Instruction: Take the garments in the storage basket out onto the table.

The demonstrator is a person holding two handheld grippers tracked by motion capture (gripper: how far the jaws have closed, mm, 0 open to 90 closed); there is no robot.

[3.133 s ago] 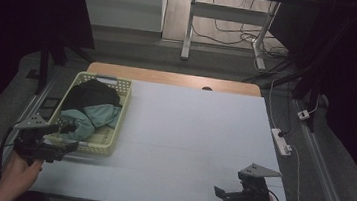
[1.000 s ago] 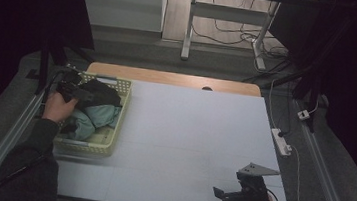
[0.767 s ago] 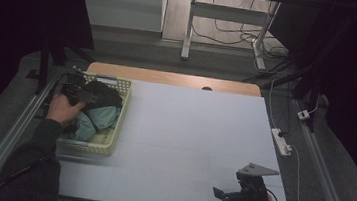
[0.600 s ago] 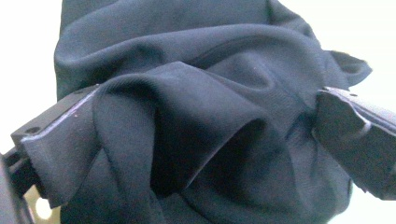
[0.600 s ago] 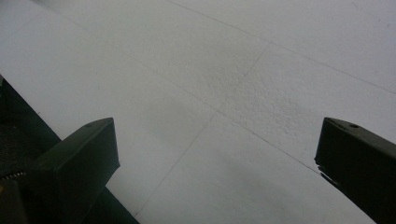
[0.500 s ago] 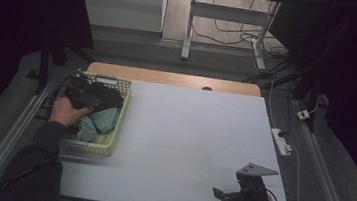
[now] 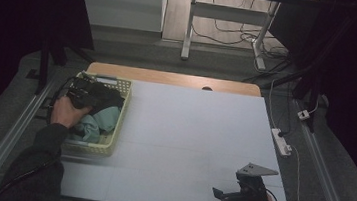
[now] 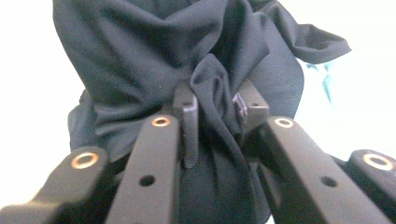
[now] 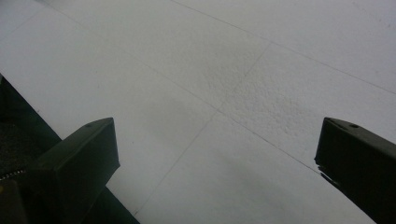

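1. At nine o'clock on the desk (image 7: 198, 133), the yellow basket (image 7: 112, 139) holds a black cloth (image 8: 140, 60) and a teal cloth (image 7: 104, 120).
2. Left tongs (image 8: 214, 105) have just closed, clamped on a fold of the black cloth.
3. Right tongs (image 9: 217, 158), at five o'clock, stand apart over bare desk.
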